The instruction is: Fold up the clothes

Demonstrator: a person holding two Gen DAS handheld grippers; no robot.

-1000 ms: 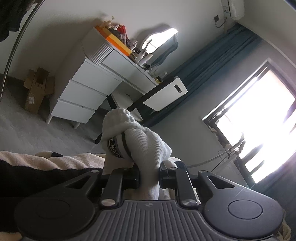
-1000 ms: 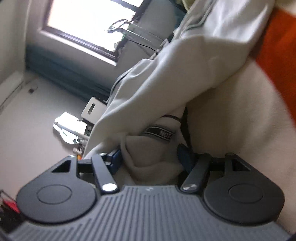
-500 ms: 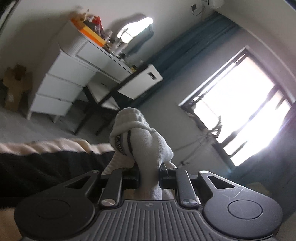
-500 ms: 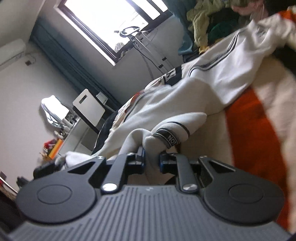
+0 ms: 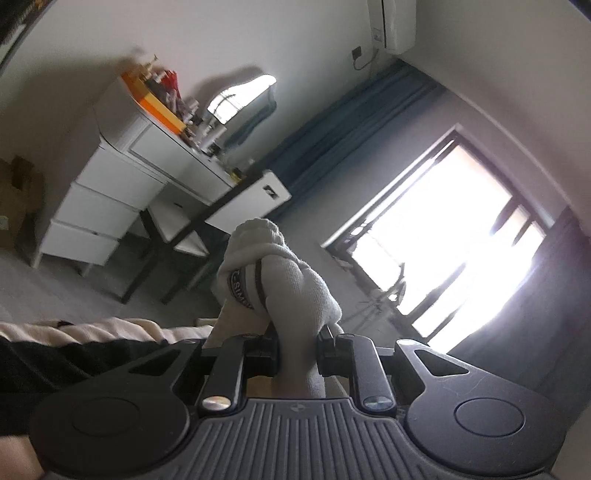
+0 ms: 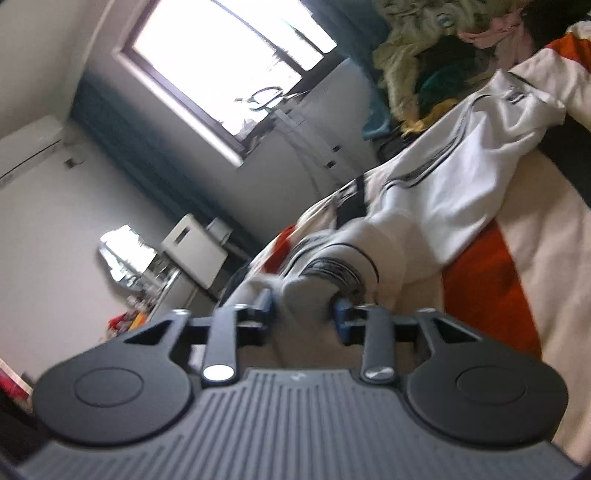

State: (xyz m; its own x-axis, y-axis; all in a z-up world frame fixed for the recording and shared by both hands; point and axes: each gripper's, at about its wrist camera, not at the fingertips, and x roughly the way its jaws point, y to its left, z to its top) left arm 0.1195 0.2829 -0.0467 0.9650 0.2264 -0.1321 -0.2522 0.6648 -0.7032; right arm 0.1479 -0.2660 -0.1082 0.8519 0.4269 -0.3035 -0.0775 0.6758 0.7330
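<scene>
Left wrist view showed the left gripper (image 5: 297,349) low in the frame, its jaws drawn close together and clamped on a white sock (image 5: 280,280). This sock rose from between the fingers as a bunched lump at frame centre, with a dark lettered band and a stripe across its left side. A dresser (image 5: 110,192) with clutter on top stood at upper left, a mirror (image 5: 242,98) behind it against the wall. A chair (image 5: 207,221) stood just beside the dresser. A bright window (image 5: 454,236) filled the right side, a dark curtain (image 5: 354,136) hanging to its left, and an air conditioner (image 5: 395,22) sat at the top edge. Cream and black bedding (image 5: 74,343) lay at lower left.

Right wrist view was blurred by motion. The right gripper (image 6: 304,314) sat at lower centre; its jaws had just been opening and stood partly apart. A second sock (image 6: 314,288), striped at the cuff, lay between the blue pads. It filled the gap, but whether the pads still pressed on it could not be told. Beyond it a white jacket (image 6: 461,177) with dark piping stretched toward upper right over an orange and cream blanket (image 6: 491,295). A heap of clothes (image 6: 424,55) lay at the top right.
</scene>
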